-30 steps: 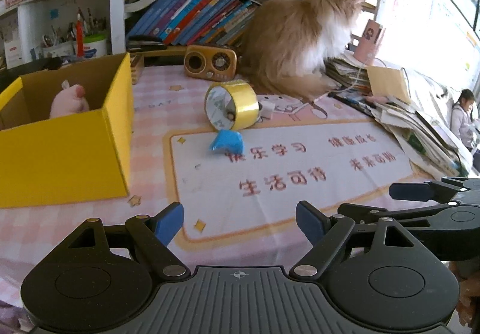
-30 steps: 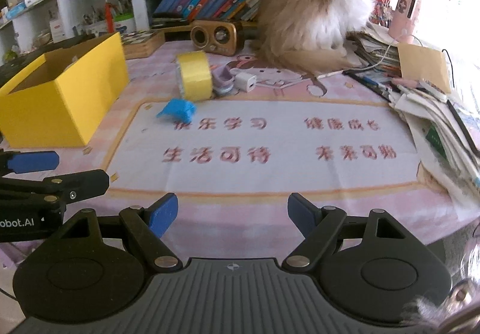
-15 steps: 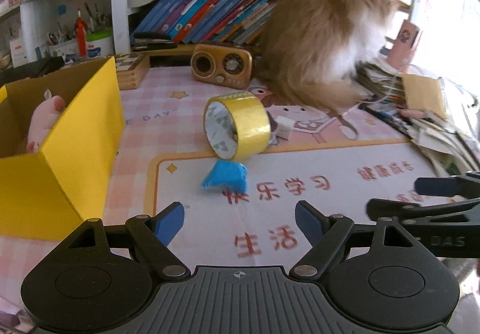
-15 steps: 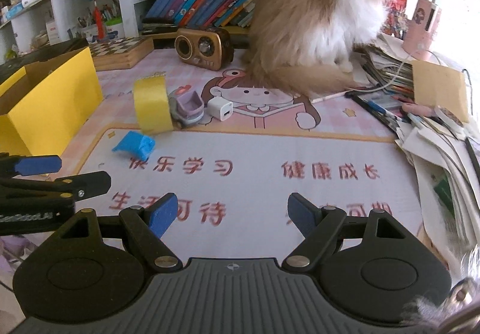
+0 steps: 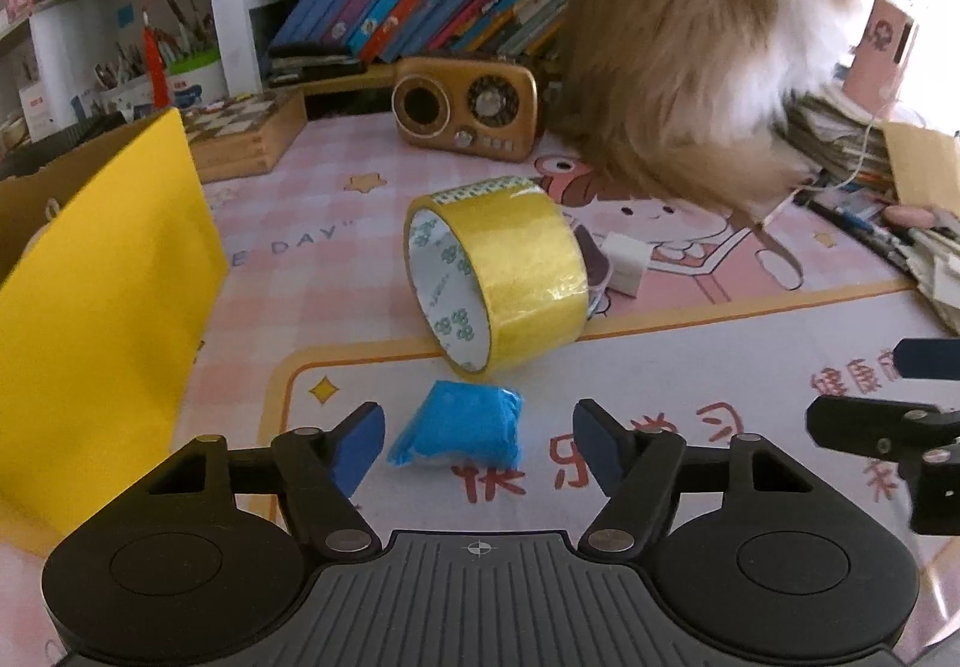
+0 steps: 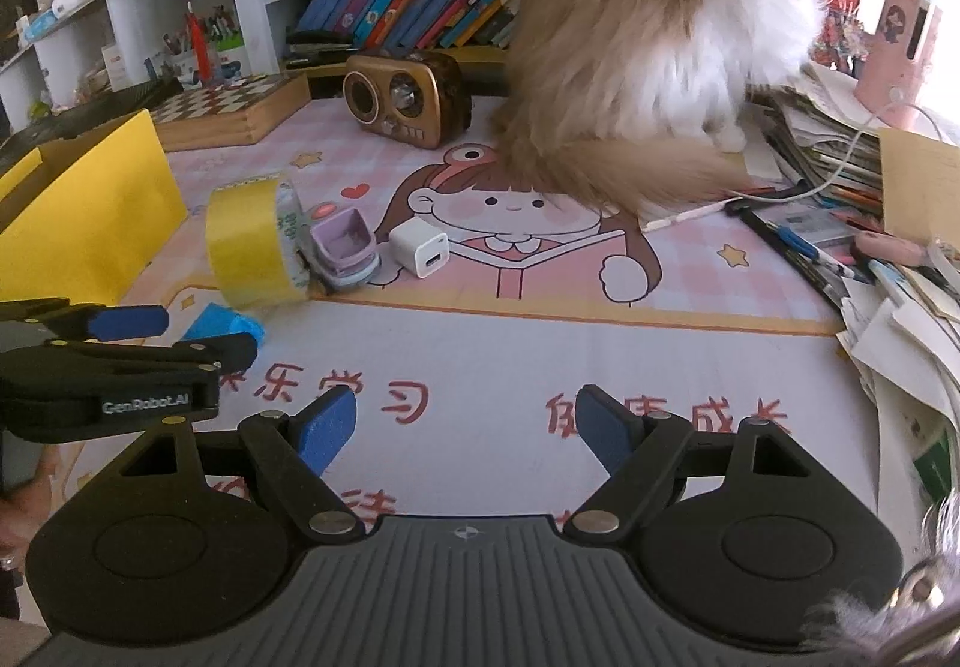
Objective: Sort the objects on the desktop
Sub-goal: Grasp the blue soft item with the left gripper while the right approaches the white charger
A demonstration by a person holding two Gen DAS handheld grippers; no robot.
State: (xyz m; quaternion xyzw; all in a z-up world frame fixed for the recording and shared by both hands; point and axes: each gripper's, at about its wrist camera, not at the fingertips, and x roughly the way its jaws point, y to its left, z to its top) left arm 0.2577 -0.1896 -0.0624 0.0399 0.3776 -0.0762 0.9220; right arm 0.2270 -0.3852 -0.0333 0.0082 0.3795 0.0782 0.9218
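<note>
A small blue packet (image 5: 459, 424) lies on the printed desk mat. It sits between the fingers of my left gripper (image 5: 477, 442), whose jaws are closing, with a gap on both sides of the packet. Just beyond it a yellow tape roll (image 5: 498, 271) stands on its edge. A white charger cube (image 6: 420, 250) and a small purple item (image 6: 345, 244) rest beside the roll. My right gripper (image 6: 465, 427) hovers open over bare mat with nothing between its fingers. In the right wrist view my left gripper (image 6: 207, 334) partly covers the blue packet (image 6: 225, 328).
A yellow box (image 5: 102, 277) stands open at the left. A fluffy cat (image 5: 708, 49) sits at the back right beside a brown radio (image 5: 468, 106). A chessboard box (image 6: 234, 106) and bookshelves line the back. Stacked papers and pens (image 6: 870, 247) crowd the right edge.
Both grippers have moved forward over the mat toward the tape roll. The blue packet has come between the left fingers, and those fingers have narrowed. The right jaws kept their width.
</note>
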